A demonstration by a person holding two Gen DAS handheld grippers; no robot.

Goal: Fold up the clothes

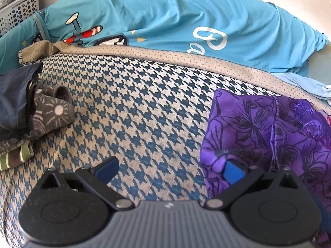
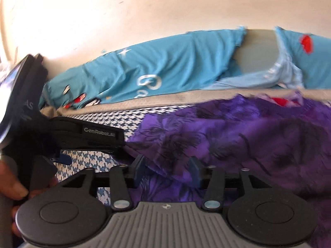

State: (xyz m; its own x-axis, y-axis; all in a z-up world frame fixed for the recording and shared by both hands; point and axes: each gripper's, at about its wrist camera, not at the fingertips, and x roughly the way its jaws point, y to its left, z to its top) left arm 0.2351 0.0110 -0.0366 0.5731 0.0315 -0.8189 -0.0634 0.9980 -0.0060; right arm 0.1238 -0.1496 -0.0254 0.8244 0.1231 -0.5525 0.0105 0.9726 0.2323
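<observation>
Both claws brought to the near edge of the purple floral-print garment [image 1: 269, 132] on the houndstooth-patterned woven mat [image 1: 132, 107].

We hold the left claw [image 1: 169, 171] spread wide and empty, its right pad over the garment's left edge; we judge this sets up an edge pinch. The right claw [image 2: 167, 171] is parted, with a fabric fold between its pads but not gripped. The garment lies crumpled and thin ahead of the right claw. A folded dark clothes stack [image 1: 31, 119] sits left of the left claw; a blue printed pillow [image 1: 165, 20] lies beyond.
</observation>
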